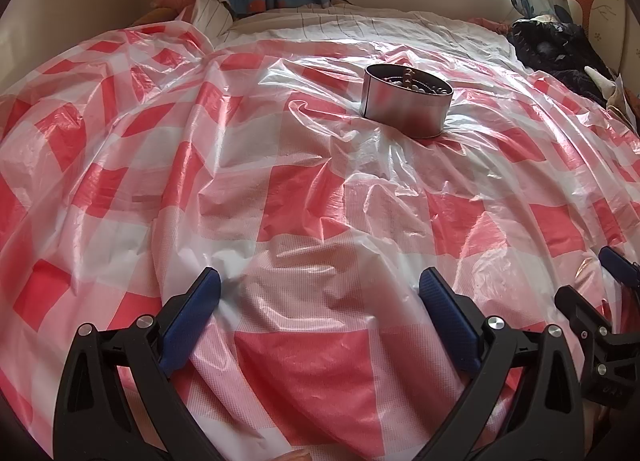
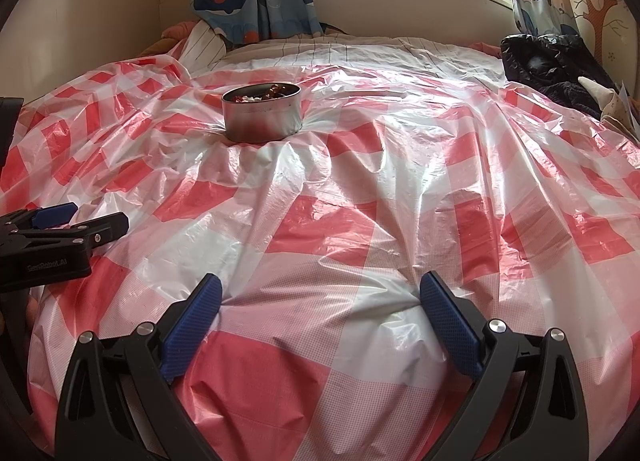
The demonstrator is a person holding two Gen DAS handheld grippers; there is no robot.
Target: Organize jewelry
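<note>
Left wrist view: left gripper (image 1: 319, 293) sitting low over the checked plastic sheet (image 1: 280, 189), jaws spread wide, gripping nothing. Round metal tin (image 1: 406, 103) standing upright well ahead of the jaws, slightly right of their centreline, beads and other jewelry (image 1: 416, 85) showing inside, partly hidden by the rim. Right gripper (image 1: 600, 301) peeking in just right of the right jaw. Right wrist view: right gripper (image 2: 320, 297) also hovering over the sheet, jaws wide apart and empty. Same tin (image 2: 262, 113) well ahead and left of the left jaw, jewelry (image 2: 260, 95) heaped to the rim. Left gripper (image 2: 60, 229) lying just left of the jaws. Probably starting the reach for the tin or its contents. Advising: bracing the tin wall with one gripper while picking with the other, since the soft bedding under slick plastic looks likely to let it tip or slide; closing on single strands slowly, as tangled beads may drag neighbours out.
</note>
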